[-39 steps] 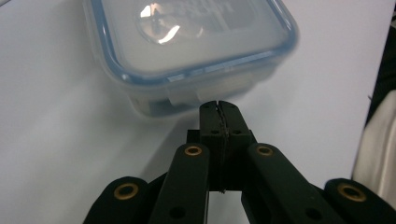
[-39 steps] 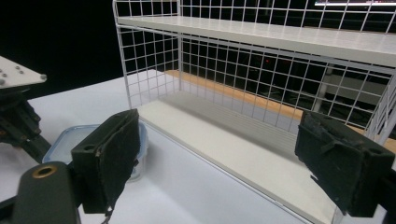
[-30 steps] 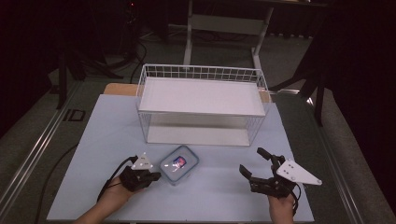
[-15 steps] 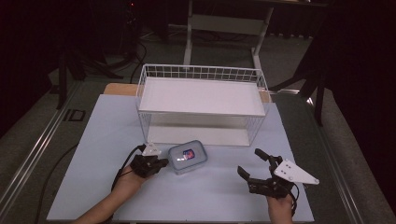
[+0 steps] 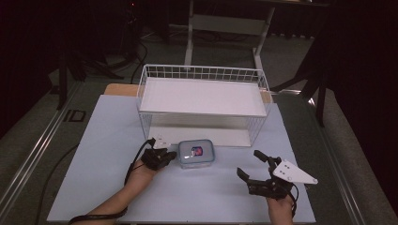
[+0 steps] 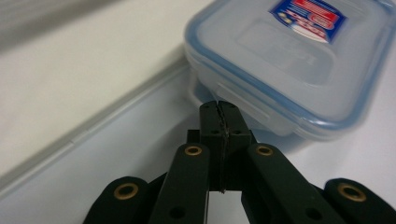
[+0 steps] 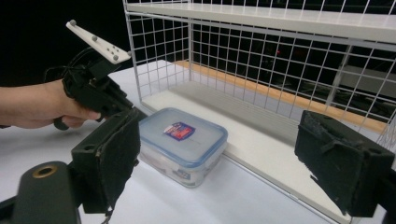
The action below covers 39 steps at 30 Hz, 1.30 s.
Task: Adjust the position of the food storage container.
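Note:
A clear plastic box with a blue-rimmed lid and a red-and-blue label [image 5: 196,153] [image 6: 289,60] [image 7: 182,140] lies on the pale table sheet, just in front of the white wire rack [image 5: 202,75] [image 7: 224,42]. My left gripper [image 5: 170,155] [image 6: 218,106] is shut with nothing between its jaws, and its tips rest against the box's left side by a lid clip. My right gripper [image 5: 248,163] [image 7: 224,140] hovers open near the front right, a hand's width from the box, pointing toward it.
The rack has a white shelf on top and an open bay beneath, behind the box. The pale sheet [image 5: 94,154] stretches wide to the left and along the front. A wooden table edge [image 5: 119,89] shows behind the rack. Dark floor and stands surround the table.
My left gripper has slid right and away from me, toward the rack, and the box has moved the same way ahead of its tips. The right gripper has stayed put.

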### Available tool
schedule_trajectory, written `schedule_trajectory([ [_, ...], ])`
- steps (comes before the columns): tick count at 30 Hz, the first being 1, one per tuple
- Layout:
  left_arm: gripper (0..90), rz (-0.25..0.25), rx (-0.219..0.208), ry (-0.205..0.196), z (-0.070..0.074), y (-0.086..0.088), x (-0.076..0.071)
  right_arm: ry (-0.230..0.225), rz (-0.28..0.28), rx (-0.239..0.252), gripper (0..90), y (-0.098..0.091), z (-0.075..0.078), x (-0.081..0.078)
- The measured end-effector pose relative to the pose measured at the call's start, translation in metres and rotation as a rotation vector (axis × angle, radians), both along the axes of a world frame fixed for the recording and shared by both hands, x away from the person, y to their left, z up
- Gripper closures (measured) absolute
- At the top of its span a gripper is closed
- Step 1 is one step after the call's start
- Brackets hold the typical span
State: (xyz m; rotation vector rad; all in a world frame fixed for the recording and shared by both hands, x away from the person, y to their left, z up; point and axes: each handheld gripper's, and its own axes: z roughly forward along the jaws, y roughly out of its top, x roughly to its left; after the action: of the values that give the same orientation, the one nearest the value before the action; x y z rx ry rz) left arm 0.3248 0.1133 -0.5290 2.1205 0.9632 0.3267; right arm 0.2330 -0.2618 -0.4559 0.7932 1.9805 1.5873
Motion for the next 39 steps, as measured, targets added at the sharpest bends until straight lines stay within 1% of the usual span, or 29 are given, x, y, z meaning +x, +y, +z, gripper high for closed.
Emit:
schedule_trajectory([
  [1,90.0,0.008,-0.008,-0.006,0.001,0.001,-0.001,0.0,0.002,0.002,14.1,0.0,0.0,0.0],
  [3,90.0,0.002,-0.02,-0.003,0.003,0.003,-0.006,0.002,0.003,0.001,14.1,0.0,-0.001,0.001],
  [5,90.0,0.002,-0.023,-0.013,0.006,0.005,-0.011,0.004,0.003,-0.002,14.1,0.001,-0.002,0.001],
  [7,90.0,0.005,-0.013,-0.012,0.007,0.005,-0.013,0.006,0.004,-0.003,14.1,0.002,-0.002,0.001],
  [9,90.0,0.01,-0.008,-0.012,0.007,0.004,-0.011,0.009,0.006,-0.006,14.1,0.003,-0.002,0.002],
  [10,90.0,0.017,-0.014,-0.014,0.007,0.003,-0.01,0.009,0.008,-0.008,14.1,0.003,-0.003,0.003],
  [12,90.0,0.012,-0.03,-0.008,0.007,0.002,-0.007,0.017,0.016,-0.007,14.1,0.004,-0.003,0.002],
  [13,90.0,0.018,-0.026,-0.012,0.007,0.0,-0.006,0.016,0.016,-0.01,14.1,0.004,-0.003,0.002],
  [15,90.0,0.023,-0.038,-0.008,0.007,0.0,-0.002,0.016,0.018,-0.009,14.1,0.004,-0.004,0.001],
  [17,90.0,0.028,-0.036,-0.011,0.008,-0.002,0.001,0.021,0.017,-0.006,14.1,0.003,-0.004,0.002],
  [19,90.0,0.025,-0.039,-0.013,0.009,-0.004,0.004,0.027,0.017,-0.002,14.1,0.003,-0.005,0.003],
  [20,90.0,0.022,-0.034,-0.016,0.009,-0.006,0.005,0.028,0.016,-0.003,14.1,0.003,-0.005,0.003],
  [24,90.0,0.019,-0.035,-0.026,0.008,-0.012,0.008,0.033,0.021,-0.012,14.2,0.005,-0.006,0.003],
  [30,90.0,0.02,-0.056,-0.019,0.005,-0.019,0.013,0.037,0.033,-0.019,14.1,0.008,-0.008,0.003],
  [31,90.0,0.017,-0.058,-0.019,0.005,-0.02,0.014,0.043,0.039,-0.005,14.1,0.009,-0.008,0.003],
  [33,90.0,0.01,-0.065,-0.023,0.004,-0.023,0.015,0.064,0.071,0.035,14.1,0.008,-0.008,0.004],
  [34,90.0,0.003,-0.065,-0.025,0.004,-0.023,0.015,0.059,0.076,0.042,14.1,0.009,-0.008,0.003],
  [38,90.0,0.002,-0.071,-0.022,0.004,-0.027,0.018,0.04,0.065,0.012,14.1,0.011,-0.008,0.002],
  [39,90.0,0.004,-0.08,-0.021,0.004,-0.027,0.018,0.038,0.059,0.002,14.1,0.012,-0.009,0.002],
])
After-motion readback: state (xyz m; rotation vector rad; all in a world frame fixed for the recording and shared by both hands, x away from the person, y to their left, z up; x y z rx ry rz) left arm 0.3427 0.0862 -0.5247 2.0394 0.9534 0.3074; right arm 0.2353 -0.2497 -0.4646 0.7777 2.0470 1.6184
